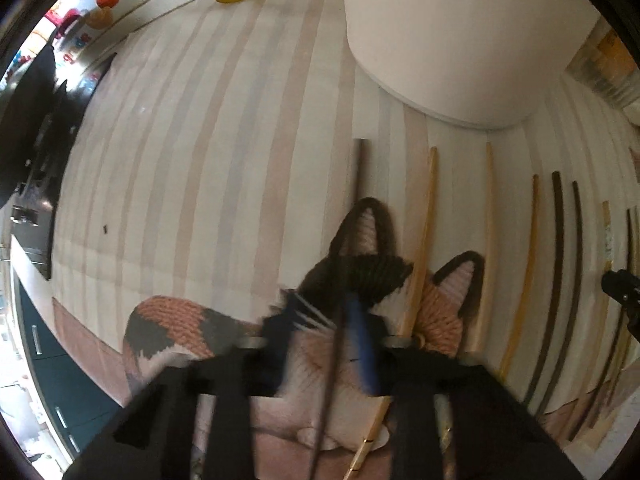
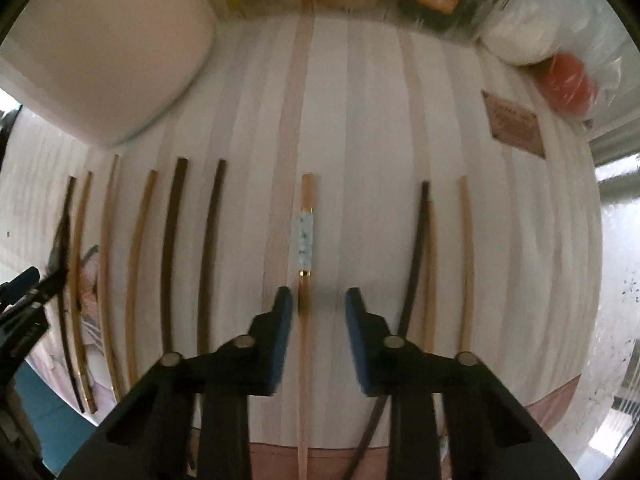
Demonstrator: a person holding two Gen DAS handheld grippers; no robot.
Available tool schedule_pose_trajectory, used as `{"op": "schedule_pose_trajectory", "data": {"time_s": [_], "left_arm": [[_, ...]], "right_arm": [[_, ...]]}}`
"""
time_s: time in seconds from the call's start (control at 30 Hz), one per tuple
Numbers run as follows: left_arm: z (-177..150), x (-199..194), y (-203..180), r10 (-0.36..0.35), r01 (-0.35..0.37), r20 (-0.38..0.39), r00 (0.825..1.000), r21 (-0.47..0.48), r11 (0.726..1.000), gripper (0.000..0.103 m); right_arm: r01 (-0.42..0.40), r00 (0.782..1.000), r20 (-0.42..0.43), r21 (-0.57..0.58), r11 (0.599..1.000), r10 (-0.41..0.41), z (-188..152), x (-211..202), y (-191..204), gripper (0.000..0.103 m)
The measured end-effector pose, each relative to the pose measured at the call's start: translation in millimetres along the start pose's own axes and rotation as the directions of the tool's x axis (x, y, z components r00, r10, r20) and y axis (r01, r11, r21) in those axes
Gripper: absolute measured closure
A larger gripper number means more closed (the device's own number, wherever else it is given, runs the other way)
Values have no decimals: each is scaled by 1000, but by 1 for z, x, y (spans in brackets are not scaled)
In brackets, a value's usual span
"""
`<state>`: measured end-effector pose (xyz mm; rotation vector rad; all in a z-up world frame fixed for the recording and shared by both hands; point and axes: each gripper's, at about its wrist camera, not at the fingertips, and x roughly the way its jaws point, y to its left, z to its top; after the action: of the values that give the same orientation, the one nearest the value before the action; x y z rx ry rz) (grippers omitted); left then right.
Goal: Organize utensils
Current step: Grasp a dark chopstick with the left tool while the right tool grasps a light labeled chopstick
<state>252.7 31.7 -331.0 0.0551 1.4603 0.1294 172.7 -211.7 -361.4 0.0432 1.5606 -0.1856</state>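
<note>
Left tool (image 1: 340, 312): pointing straight down, pads pinched together on a thin dark chopstick (image 1: 358, 184) over the cat mat (image 1: 168, 320).
Cat mat: knitted, orange and black, lying on the striped table (image 1: 200, 160).
White pot (image 1: 452, 40): standing just past the chopstick tips, toward the far side.
Chopsticks (image 2: 176, 248): pale and dark ones laid side by side in a row across the table.
Right tool (image 2: 318, 304): blue pads a little apart, straddling a pale banded chopstick (image 2: 306, 232); left pad close against it, right pad clear, not gripping.
</note>
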Motion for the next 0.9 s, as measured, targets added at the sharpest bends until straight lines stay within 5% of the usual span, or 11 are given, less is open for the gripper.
{"op": "schedule_pose_trajectory", "data": {"time_s": [0.13, 0.33, 0.5, 0.7, 0.9], "left_arm": [[8, 4, 11, -19, 19, -12, 1000, -30, 999, 98], [21, 12, 54, -87, 81, -46, 995, -125, 989, 99], [24, 19, 85, -145, 137, -77, 986, -99, 986, 99], [11, 18, 84, -185, 183, -94, 978, -31, 983, 82], [4, 21, 69, -122, 125, -72, 990, 38, 991, 86]], "right_arm": [[-10, 1000, -6, 23, 1000, 10, 4, 3, 0, 96], [-116, 990, -69, 104, 988, 123, -4, 9, -16, 96], [-173, 976, -102, 169, 970, 192, -6, 14, -27, 96], [-146, 979, -124, 143, 979, 164, 18, 15, -30, 88], [-47, 990, -128, 48, 998, 53, 31, 4, 4, 81]]}}
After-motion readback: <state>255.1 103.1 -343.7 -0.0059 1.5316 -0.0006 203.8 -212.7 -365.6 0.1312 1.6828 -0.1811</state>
